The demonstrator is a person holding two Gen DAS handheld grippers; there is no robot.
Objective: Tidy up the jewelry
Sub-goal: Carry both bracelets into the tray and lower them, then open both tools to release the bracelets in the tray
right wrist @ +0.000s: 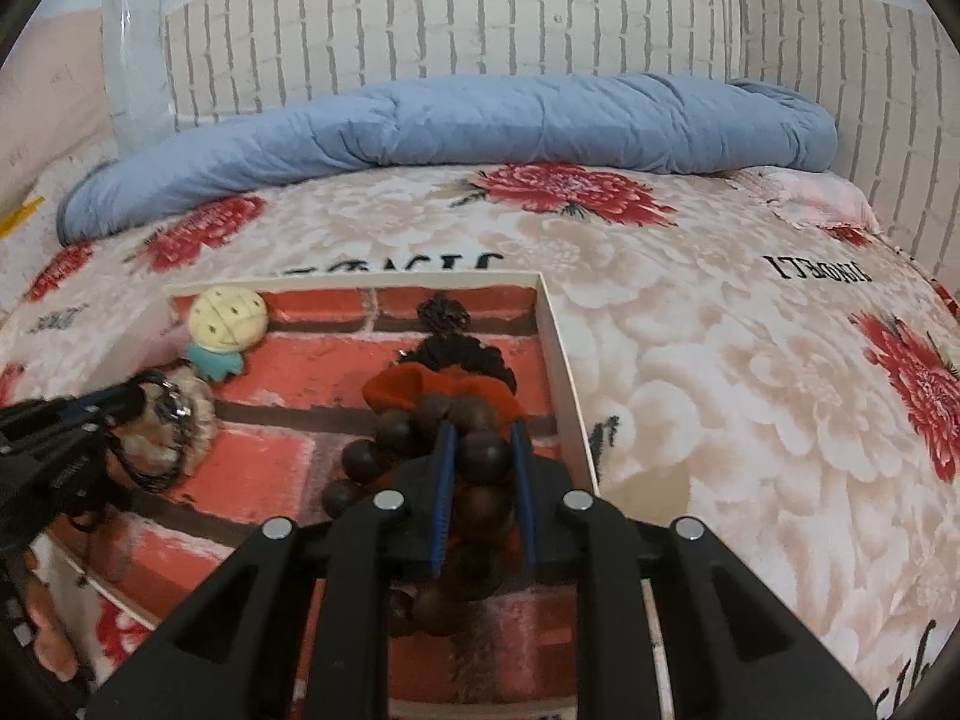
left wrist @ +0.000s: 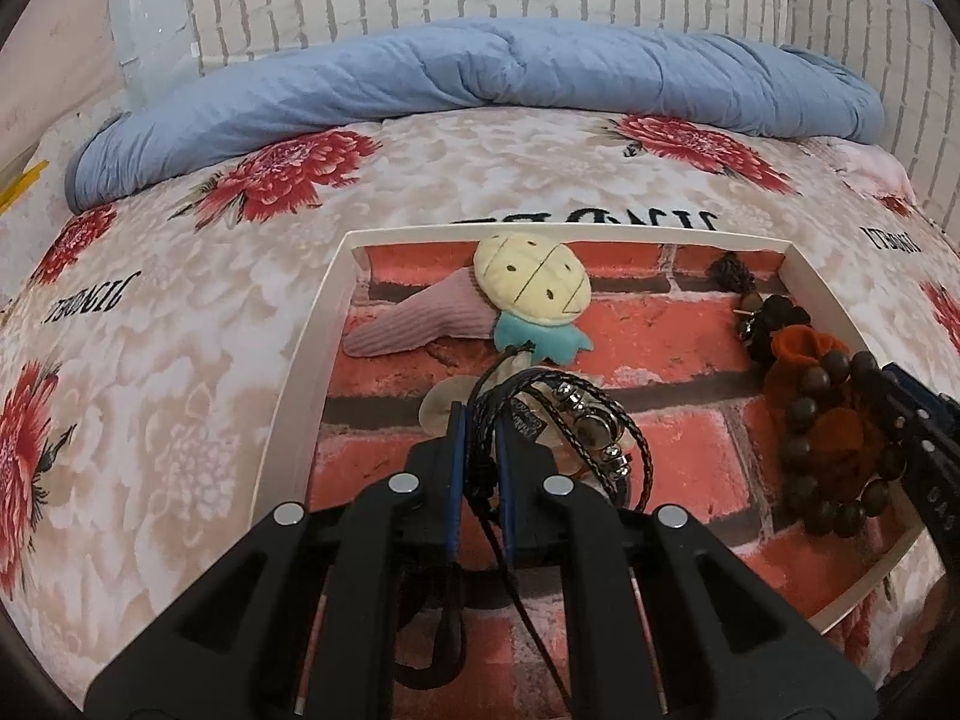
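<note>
Grippers first, nearest the cameras: the left gripper [left wrist: 480, 420] is clenched on a black braided bracelet [left wrist: 576, 420], its cords pinched between the blue pads while the metal-studded loops hang out to the right above the tray floor. The right gripper [right wrist: 483, 429] is clamped on a string of dark wooden beads [right wrist: 480, 450], one bead wedged between the pads and the rest of the loop draping beneath. Both pieces sit inside the white-rimmed tray [left wrist: 312, 354], the beads toward its right wall and the bracelet nearer the middle; judged from this, both are being set down into the tray, each kept apart from the other so the cords do not tangle. A translucent disc [left wrist: 441, 405] lies under the bracelet; what it is cannot be told. Just beyond the beads lies an orange cloth flower [right wrist: 444, 387] with a black tassel [right wrist: 443, 312] behind it. Farther back rest one pineapple-shaped plush [left wrist: 531, 285] and one pink knitted piece [left wrist: 414, 318], touching. Count: two grippers, two jewelry strings held, one tray. Beyond the tray, the floral bedspread [left wrist: 180, 324] and one rolled blue quilt [left wrist: 480, 69] against the wall.
</note>
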